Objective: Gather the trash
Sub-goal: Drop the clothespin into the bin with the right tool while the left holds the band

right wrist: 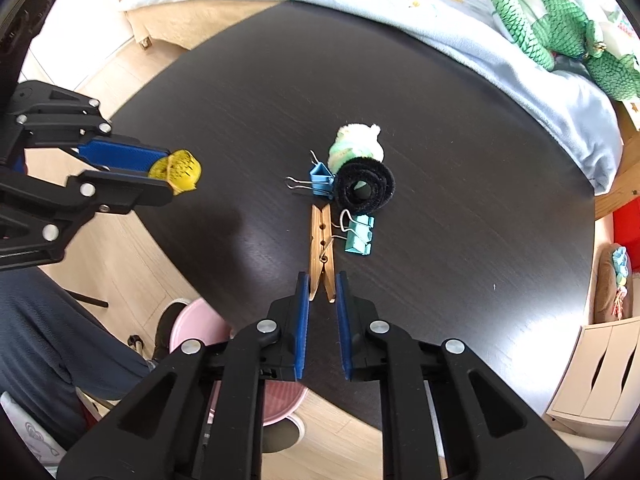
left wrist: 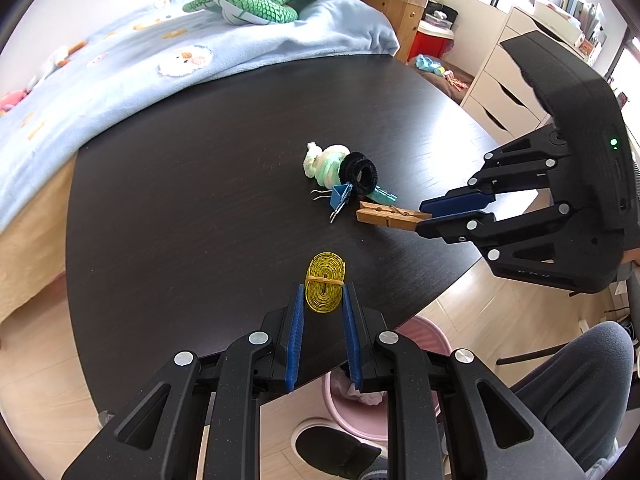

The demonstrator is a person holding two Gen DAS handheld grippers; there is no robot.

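Wooden clothespin [right wrist: 322,250] lay mid-frame on the dark table [right wrist: 460,200], its near end clenched by the right gripper [right wrist: 322,294]. Left gripper [left wrist: 323,300] clasped a yellow tape roll [left wrist: 324,282]. A straight lift would likely avoid nudging the neighbouring clips.

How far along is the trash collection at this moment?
Done: crumpled paper already lies in the pink bin. In hand: the left gripper is shut on the yellow tape roll, the right gripper on the clothespin. Left on the table: two binder clips, black roll, green-white wad.
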